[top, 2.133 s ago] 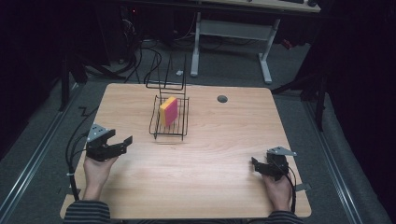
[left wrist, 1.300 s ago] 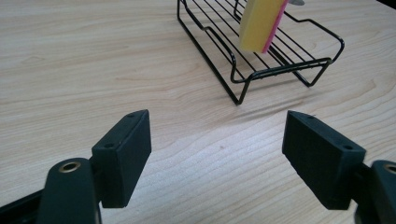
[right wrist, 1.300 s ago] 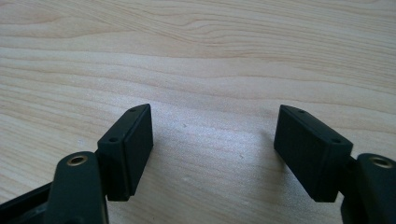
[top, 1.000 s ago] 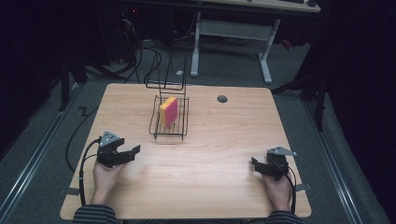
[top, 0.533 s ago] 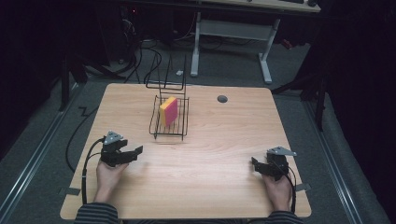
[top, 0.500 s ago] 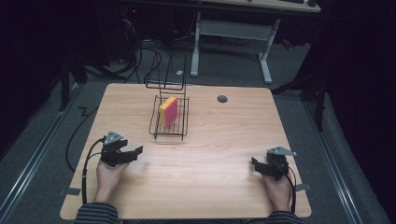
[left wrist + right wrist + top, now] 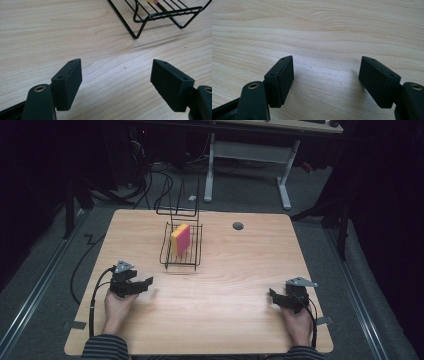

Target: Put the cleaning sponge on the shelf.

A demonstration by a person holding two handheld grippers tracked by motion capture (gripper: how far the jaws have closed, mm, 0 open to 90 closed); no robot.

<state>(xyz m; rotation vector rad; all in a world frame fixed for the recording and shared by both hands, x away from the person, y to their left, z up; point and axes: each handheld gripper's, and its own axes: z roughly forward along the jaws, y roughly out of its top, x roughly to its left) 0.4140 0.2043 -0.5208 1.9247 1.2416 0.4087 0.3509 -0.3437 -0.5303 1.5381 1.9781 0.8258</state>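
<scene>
A light wooden table takes up the middle of the high view, ringed by dark floor and trailing cables, with a white-legged desk frame across the top of the frame. A small dark round fitting is set into the tabletop toward its upper right.

In the upper centre of the table stands a black wire rack, its tall back loop rising at the far end. A yellow-and-pink sponge stands on edge inside it, leaning slightly against the wires. In the left gripper view the rack's near corner occupies the upper right of the frame, resting on the wood, well clear of the jaws.

A person's two hands enter from the bottom edge, striped cuffs just visible. At lower left the left gripper lies low over the table, its jaws pointing toward the right of the frame. Its own view shows the left gripper spread wide, bare wood grain between the jaws and nothing held.

At lower right the right gripper points toward the left of the frame. Seen along its length, the right gripper is likewise wide apart and empty; whether its jaws touch the tabletop or hover just above is hard to judge.
</scene>
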